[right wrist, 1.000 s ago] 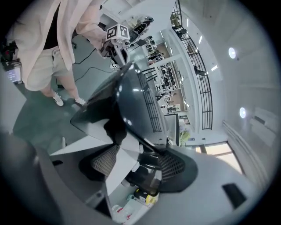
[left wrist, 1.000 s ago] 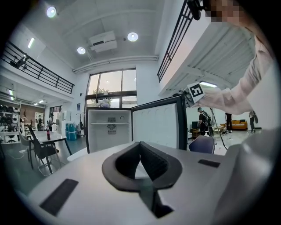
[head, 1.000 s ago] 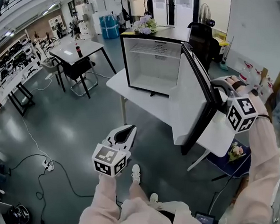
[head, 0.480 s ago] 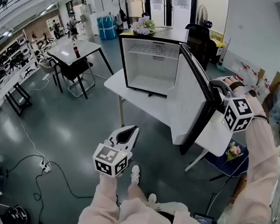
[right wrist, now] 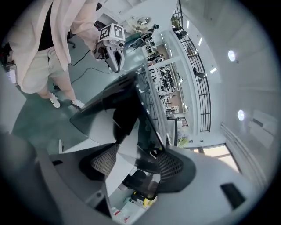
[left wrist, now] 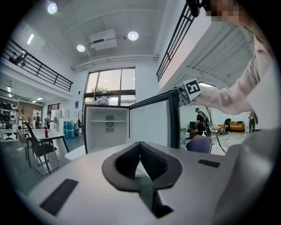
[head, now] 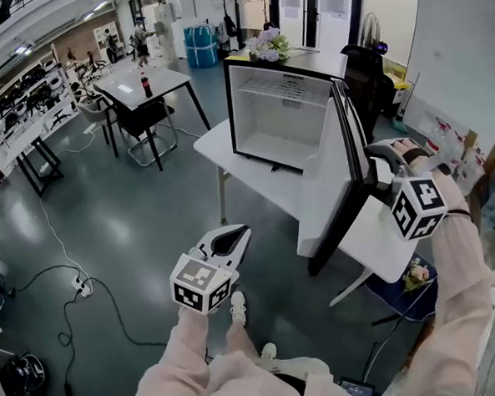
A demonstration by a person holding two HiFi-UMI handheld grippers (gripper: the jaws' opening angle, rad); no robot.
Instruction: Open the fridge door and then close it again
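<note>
Fridge door [head: 326, 184] upright, open, seemingly in right hand-held gripper [head: 376, 162]

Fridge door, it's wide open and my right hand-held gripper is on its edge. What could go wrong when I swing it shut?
1. The right hand-held gripper clamps only the thin free edge of the fridge door, so it could slip off mid-swing.
2. One jaw sits on the door's white inner face and may get pinched against the fridge unless it lets go first.
3. A hard shut could shake the flowers on top of the fridge.
</note>
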